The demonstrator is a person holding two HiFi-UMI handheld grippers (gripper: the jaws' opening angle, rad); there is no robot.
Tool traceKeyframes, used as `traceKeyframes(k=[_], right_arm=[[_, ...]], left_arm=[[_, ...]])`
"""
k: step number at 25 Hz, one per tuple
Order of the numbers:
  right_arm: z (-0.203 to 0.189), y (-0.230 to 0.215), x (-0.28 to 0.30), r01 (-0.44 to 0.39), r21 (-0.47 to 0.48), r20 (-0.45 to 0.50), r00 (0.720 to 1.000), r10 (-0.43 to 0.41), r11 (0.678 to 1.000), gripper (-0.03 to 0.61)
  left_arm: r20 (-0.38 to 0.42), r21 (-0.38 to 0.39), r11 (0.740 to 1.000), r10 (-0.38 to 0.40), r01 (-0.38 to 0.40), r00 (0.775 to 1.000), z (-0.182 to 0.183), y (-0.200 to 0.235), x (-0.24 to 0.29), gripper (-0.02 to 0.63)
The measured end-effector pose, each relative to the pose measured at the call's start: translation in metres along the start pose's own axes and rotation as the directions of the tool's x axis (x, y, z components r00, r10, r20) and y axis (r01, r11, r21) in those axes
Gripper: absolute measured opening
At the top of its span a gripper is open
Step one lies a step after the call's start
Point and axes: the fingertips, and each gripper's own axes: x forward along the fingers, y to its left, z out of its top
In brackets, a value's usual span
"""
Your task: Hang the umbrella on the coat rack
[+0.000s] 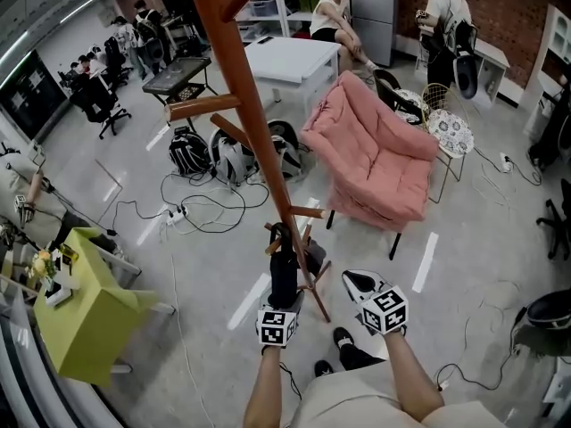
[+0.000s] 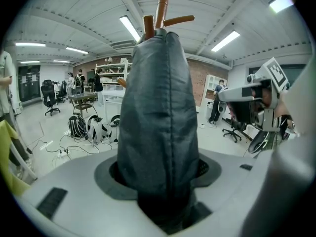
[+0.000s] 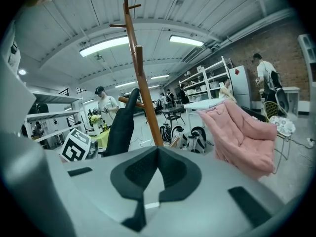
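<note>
A black folded umbrella (image 1: 284, 275) stands upright beside the brown wooden coat rack (image 1: 241, 78), its curved handle close to a low peg (image 1: 306, 212); whether they touch is unclear. My left gripper (image 1: 284, 300) is shut on the umbrella's lower part. In the left gripper view the umbrella (image 2: 158, 117) fills the space between the jaws and rises toward the rack's pegs (image 2: 162, 6). My right gripper (image 1: 358, 283) hovers just right of the umbrella, jaws together and holding nothing. The right gripper view shows the umbrella (image 3: 121, 127) leaning by the rack pole (image 3: 144, 98).
A pink padded chair (image 1: 379, 159) stands right of the rack. A yellow-green table (image 1: 85, 315) is at the lower left. Backpacks (image 1: 232, 159) and cables lie behind the rack base. A white table (image 1: 290, 61) and several people are farther back.
</note>
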Motion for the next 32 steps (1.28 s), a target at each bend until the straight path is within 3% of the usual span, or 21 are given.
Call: traceKeyframes(k=[32], right_arm=[[0.005,0.014,0.008,-0.002,-0.035,-0.009,1.0,0.002,0.999,0.003]], left_arm=[[-0.052,-0.024,1.0,-0.021,0.019,0.998,-0.027,-0.004,0.011,0.264]])
